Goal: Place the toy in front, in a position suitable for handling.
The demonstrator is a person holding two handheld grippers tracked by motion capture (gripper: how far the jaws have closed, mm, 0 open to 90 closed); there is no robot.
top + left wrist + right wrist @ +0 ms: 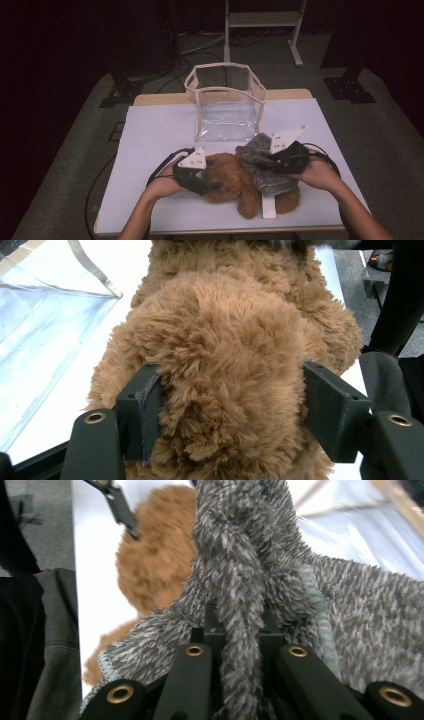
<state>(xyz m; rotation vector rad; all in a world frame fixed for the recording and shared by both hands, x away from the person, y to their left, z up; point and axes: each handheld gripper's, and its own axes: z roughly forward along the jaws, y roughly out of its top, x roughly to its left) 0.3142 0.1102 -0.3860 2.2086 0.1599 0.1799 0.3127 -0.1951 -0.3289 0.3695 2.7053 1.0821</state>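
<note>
A brown teddy bear (230, 177) lies on the white table (150, 135), near its front edge. A grey knitted garment (265, 167) is draped over the bear's right side. My left gripper (212, 186) comes in from the left, and its pads press into a round furry part of the bear (225, 350), one on each side; the left gripper (232, 395) is shut on it. My right gripper (262, 160) pinches a bunched fold of the grey garment (360, 610) between its closed jaws, the right gripper (243, 625) pointing toward the bear (155, 555).
A clear plastic bag with beige trim (226, 100) stands open at the back middle of the table. A white tag strip (269, 206) lies under the bear near the front edge. A metal stand (262, 20) is on the floor beyond the table.
</note>
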